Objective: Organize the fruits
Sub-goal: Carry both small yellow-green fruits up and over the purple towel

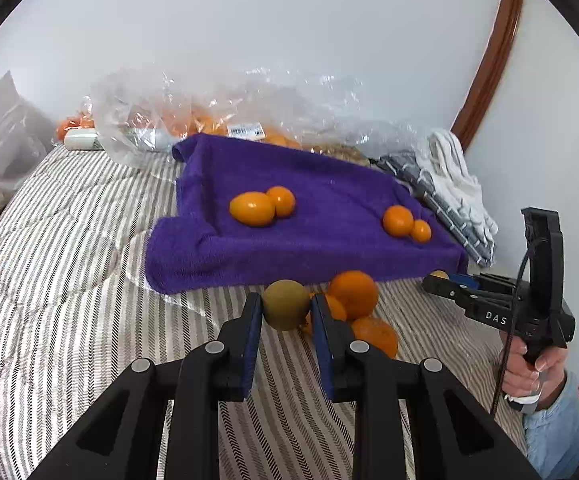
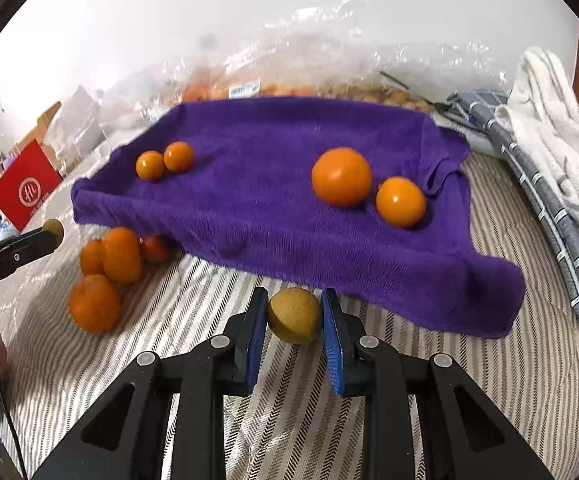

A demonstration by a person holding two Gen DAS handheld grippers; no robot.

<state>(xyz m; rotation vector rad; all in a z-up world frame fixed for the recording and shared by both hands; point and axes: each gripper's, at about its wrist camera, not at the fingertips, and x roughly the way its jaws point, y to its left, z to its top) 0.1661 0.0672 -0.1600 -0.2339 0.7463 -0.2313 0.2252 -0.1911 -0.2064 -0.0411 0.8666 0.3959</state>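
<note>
Both grippers grip a greenish-yellow fruit each, left gripper [image 1: 285,307] clamped on a kiwi-like fruit [image 1: 286,304], right gripper [image 2: 294,314] on another fruit [image 2: 294,315], purple towel [image 2: 289,208] straight ahead, right nearer.

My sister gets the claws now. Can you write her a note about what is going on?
Left claw: shut on a greenish-brown fruit.
Right claw: shut on a yellowish fruit.
Purple towel: four orange fruits on it, a smaller pair and a bigger pair.
Done: those four look placed.
Left: both held fruits, and the loose oranges on the striped bedcover beside the towel.
</note>
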